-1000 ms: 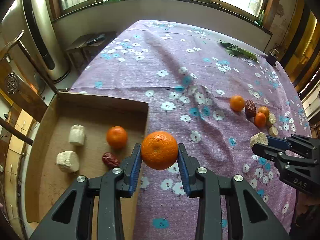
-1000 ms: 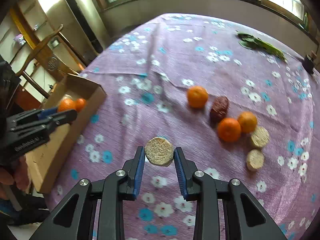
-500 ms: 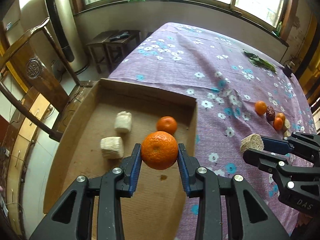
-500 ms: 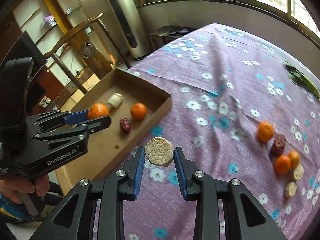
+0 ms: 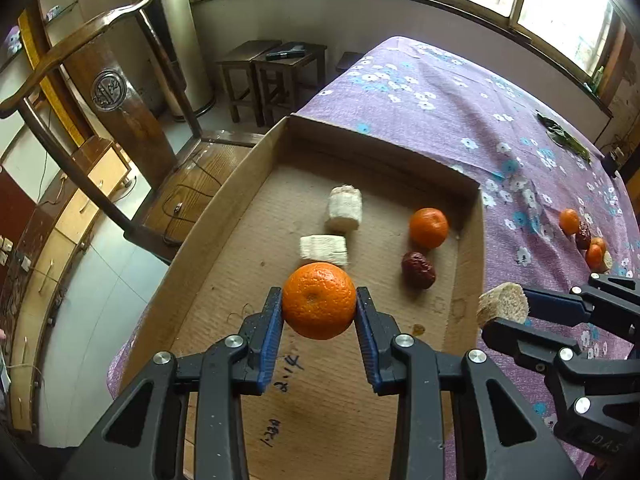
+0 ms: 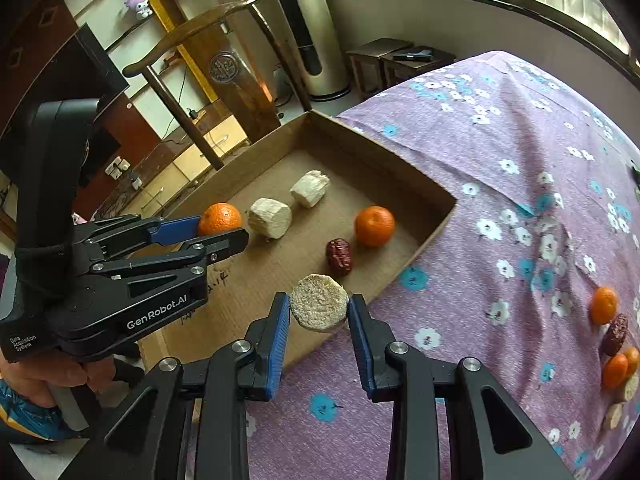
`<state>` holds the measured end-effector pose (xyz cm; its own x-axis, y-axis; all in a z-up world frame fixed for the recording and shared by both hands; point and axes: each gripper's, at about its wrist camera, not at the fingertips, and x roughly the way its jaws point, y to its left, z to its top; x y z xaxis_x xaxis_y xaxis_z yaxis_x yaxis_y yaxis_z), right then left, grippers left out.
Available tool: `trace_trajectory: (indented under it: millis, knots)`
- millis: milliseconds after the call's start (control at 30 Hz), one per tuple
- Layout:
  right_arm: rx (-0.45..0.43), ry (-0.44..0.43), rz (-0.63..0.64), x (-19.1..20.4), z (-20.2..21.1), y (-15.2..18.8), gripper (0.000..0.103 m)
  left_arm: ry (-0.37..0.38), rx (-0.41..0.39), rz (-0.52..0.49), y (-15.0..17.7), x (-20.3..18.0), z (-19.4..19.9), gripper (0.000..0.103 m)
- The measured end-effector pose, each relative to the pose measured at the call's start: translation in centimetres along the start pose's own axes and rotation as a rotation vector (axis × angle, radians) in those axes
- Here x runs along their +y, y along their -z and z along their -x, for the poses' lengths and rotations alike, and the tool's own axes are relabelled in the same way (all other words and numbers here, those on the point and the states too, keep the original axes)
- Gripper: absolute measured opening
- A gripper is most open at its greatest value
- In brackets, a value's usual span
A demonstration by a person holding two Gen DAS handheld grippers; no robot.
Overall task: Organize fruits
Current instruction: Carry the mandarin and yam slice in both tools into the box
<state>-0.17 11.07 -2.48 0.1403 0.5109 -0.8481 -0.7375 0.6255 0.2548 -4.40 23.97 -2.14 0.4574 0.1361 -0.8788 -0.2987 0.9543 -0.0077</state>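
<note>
The left gripper (image 5: pixel 319 306) clamps an orange (image 5: pixel 319 301) between its blue pads, held above the box (image 5: pixel 256 168) floor, near two pale chunks (image 5: pixel 324 247). The right gripper (image 6: pixel 319 312) pinches a pale round slice (image 6: pixel 319 307) over the box's near edge — a date (image 6: pixel 339 256) and a second orange (image 6: pixel 375 226) lie in the box just beyond.

The cluster of small orange and dark-red fruits (image 6: pixel 614 344) at the far right runs off the picture's edge; the black-inked handwriting (image 5: pixel 286 376) on the brown cardboard tray (image 5: pixel 224 216) is unreadable.
</note>
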Motion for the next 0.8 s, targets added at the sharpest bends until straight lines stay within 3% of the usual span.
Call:
trace_trajectory:
  millis: [233,533,800]
  knots:
    - [0.049,-0.032,0.016,1.3,-2.6,-0.3,0.033,0.002,0.034,0.025,0.5,1.5,-1.3,0.034]
    - [0.099,0.003,0.007,1.0,-6.4,-0.6,0.033,-0.023,0.065,0.033,1.0,2.0,-3.0,0.034]
    - [0.06,0.046,0.013,1.2,-6.6,-1.2,0.035,-0.049,0.064,0.031,0.9,1.9,-3.7,0.034]
